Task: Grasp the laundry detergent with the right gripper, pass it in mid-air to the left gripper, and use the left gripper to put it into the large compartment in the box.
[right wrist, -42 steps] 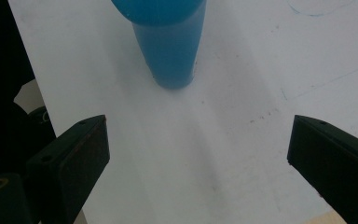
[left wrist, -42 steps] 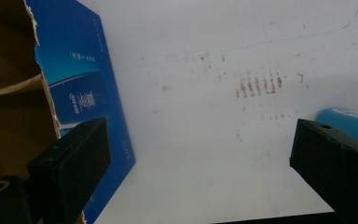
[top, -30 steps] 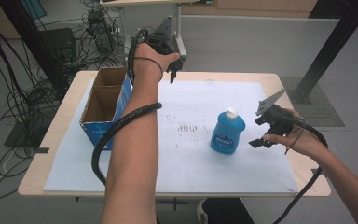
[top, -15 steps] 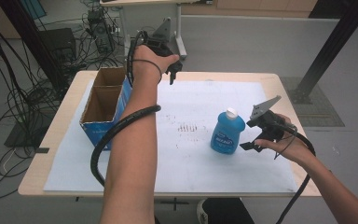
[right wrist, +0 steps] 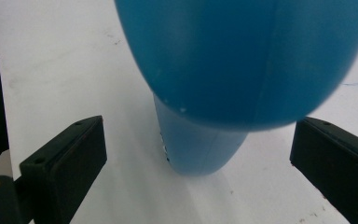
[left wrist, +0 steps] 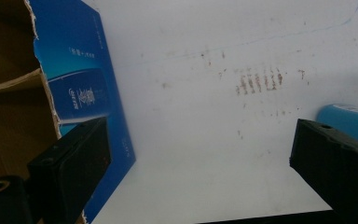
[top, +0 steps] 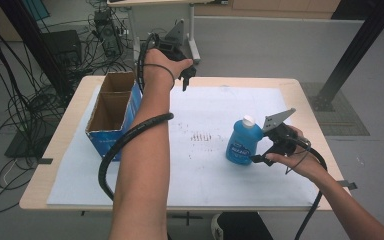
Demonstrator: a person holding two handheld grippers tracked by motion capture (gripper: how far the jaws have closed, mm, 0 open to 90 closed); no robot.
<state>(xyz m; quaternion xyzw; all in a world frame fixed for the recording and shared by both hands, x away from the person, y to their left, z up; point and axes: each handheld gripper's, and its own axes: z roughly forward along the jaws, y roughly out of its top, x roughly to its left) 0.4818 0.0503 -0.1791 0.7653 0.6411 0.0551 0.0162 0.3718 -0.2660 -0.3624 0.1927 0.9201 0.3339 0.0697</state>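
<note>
A blue bottle (top: 241,144) with a white cap stands upright on the white sheet (top: 205,170), right of centre. My right gripper (top: 260,152) is just to the bottle's right, open, its jaws level with the lower body. In the right gripper view the bottle (right wrist: 242,60) looms close ahead of the open right gripper (right wrist: 198,140), with nothing touching the jaws. My left gripper (top: 186,80) is held high over the table's far edge, open. In the left gripper view the left gripper (left wrist: 200,140) looks down on the sheet, with the bottle (left wrist: 349,121) at the right edge.
An open blue cardboard box (top: 112,112) with a brown inside sits at the table's left; its side (left wrist: 86,93) shows in the left gripper view. Reddish smudges (top: 201,136) mark the sheet's middle. The wooden table (top: 65,150) has cables and stands beyond its far and left edges.
My right gripper has moved left and slightly down, closing in on the blue bottle. The left arm and gripper have stayed put.
</note>
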